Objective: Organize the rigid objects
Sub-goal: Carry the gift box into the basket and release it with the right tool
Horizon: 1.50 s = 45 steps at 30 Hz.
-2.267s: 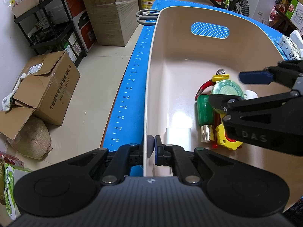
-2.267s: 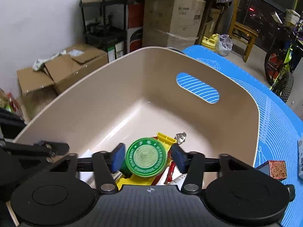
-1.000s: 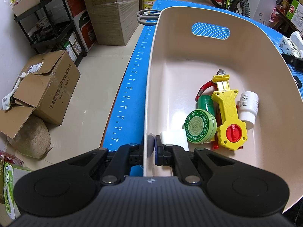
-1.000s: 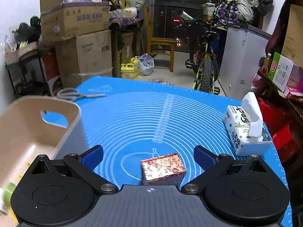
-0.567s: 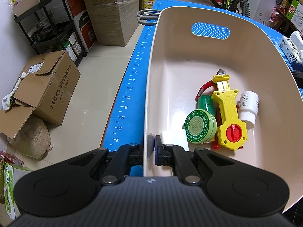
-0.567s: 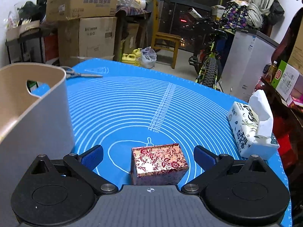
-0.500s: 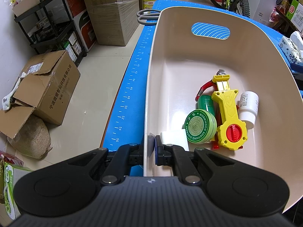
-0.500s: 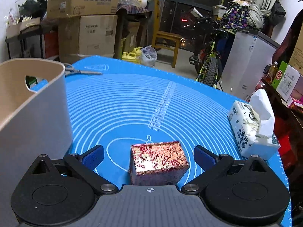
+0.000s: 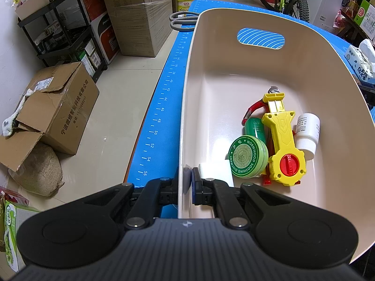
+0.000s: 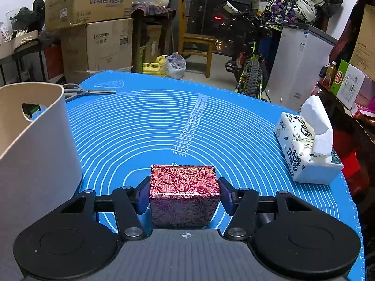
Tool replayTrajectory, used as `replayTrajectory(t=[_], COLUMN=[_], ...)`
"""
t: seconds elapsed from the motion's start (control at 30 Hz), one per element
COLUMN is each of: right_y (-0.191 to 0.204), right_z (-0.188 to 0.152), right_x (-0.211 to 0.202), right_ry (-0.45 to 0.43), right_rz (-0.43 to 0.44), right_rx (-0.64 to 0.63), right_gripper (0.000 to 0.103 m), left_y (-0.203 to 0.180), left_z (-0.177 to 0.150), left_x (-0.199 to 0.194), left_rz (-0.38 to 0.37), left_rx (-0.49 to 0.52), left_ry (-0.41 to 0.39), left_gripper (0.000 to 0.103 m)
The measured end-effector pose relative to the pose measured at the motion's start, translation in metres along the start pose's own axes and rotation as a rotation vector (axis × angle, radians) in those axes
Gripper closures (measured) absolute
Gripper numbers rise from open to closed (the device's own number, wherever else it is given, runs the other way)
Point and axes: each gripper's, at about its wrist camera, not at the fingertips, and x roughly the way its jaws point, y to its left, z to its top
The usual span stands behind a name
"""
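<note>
My left gripper is shut on the near wall of the beige bin, one pad on each side of it. In the bin lie a green ointment tin, a yellow toy with a red knob, a white bottle, a green bottle and red-handled pliers. In the right wrist view a red floral box sits on the blue mat. My right gripper is closing around it, with the pads against its two sides. The bin stands to the left.
Grey scissors lie on the mat behind the bin. A tissue pack sits at the mat's right edge. Cardboard boxes, a shelf rack, a chair and a bicycle stand on the floor beyond the table.
My right gripper left the bin, where the green tin now lies, swung over to the floral box, sank around it and closed its jaws onto it. The left gripper kept still.
</note>
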Motion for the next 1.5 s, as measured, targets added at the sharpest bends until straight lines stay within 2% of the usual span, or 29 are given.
replayTrajectory(t=[0.17, 0.37, 0.67, 0.87, 1.13, 1.5], right_y=[-0.007, -0.009, 0.021, 0.055, 0.107, 0.157], right_z=[0.007, 0.024, 0.053, 0.062, 0.054, 0.034], right_x=[-0.009, -0.036, -0.097, -0.123, -0.129, -0.115], right_ry=[-0.023, -0.103, -0.278, -0.329, -0.256, -0.09], right_rz=[-0.023, -0.015, 0.125, 0.232, 0.361, 0.421], right_rx=[0.03, 0.062, 0.048, -0.015, -0.109, -0.215], right_gripper=[0.04, 0.04, 0.04, 0.04, 0.04, 0.04], left_y=[0.0, 0.0, 0.0, 0.001, 0.001, 0.0], left_z=[0.0, 0.0, 0.0, -0.001, -0.001, -0.001], left_x=[0.0, 0.0, 0.0, -0.001, -0.001, -0.001], left_rz=[0.001, 0.0, 0.0, 0.001, 0.007, 0.006], left_rx=[0.001, 0.0, 0.001, 0.0, 0.002, 0.001], left_ry=[0.0, 0.0, 0.0, 0.0, 0.002, 0.002], left_gripper=[0.094, 0.094, 0.094, 0.094, 0.094, 0.094])
